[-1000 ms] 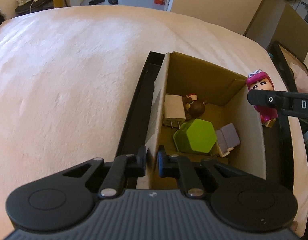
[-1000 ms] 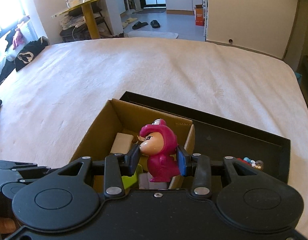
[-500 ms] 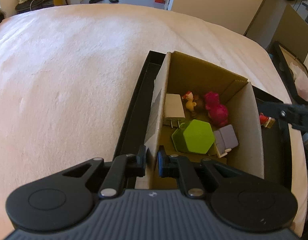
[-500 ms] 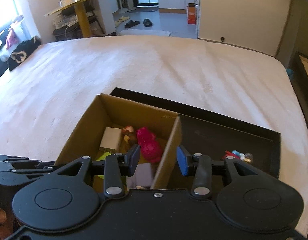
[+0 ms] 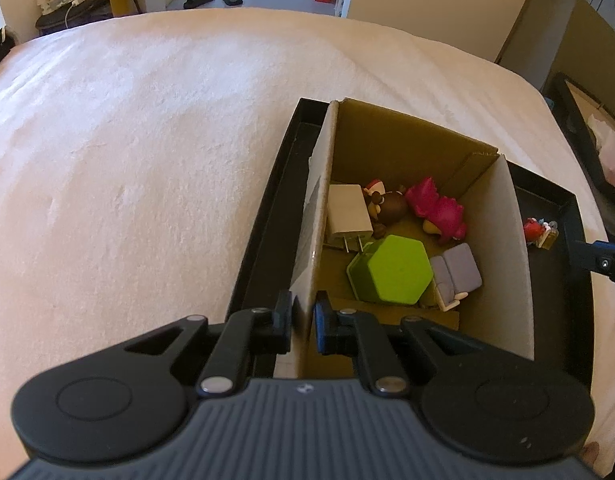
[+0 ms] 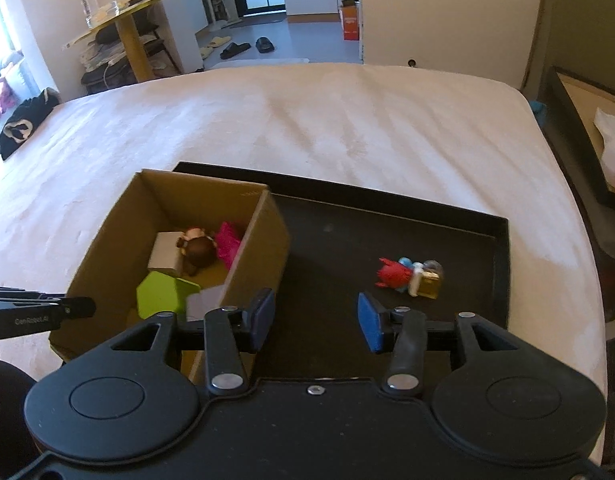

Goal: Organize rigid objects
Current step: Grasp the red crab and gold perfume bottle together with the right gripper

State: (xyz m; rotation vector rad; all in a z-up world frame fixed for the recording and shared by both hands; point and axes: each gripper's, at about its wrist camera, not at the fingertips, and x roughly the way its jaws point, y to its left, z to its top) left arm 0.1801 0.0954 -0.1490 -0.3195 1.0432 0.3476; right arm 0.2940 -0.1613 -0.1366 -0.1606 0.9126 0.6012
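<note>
The left gripper (image 5: 303, 322) was clamped on the near corner of the cardboard box (image 5: 515, 248), one wall pinched between its pads, steadying the box inside the black tray (image 6: 501, 264). Ahead of those fingers, down in the box, lay a white plug adapter (image 5: 347, 216), a brown figurine (image 5: 389, 206), the pink figurine (image 5: 439, 210) on its side against the far corner, a green hexagonal block (image 5: 391, 270) and a small grey toy sofa (image 5: 457, 270).

The right gripper (image 6: 315, 320) had just been opening, and its blue pads (image 6: 369, 322) stood apart with nothing between them, only bare tray floor below. The box stood just to the left of its left finger. Ahead and a little to the right of its right finger lay the last loose pieces: a red and blue toy (image 6: 395, 274) touching a small gold-coloured item (image 6: 427, 280) whose exact kind I could not make out.

To my eye the pink figurine's drop was done and the fetching of the next piece was in hand. The next move would call for carrying the parted fingers forward and rightward over that cluster, widening enough to straddle one piece, and closing without dragging its neighbour along, while the left grip kept the box steady.
</note>
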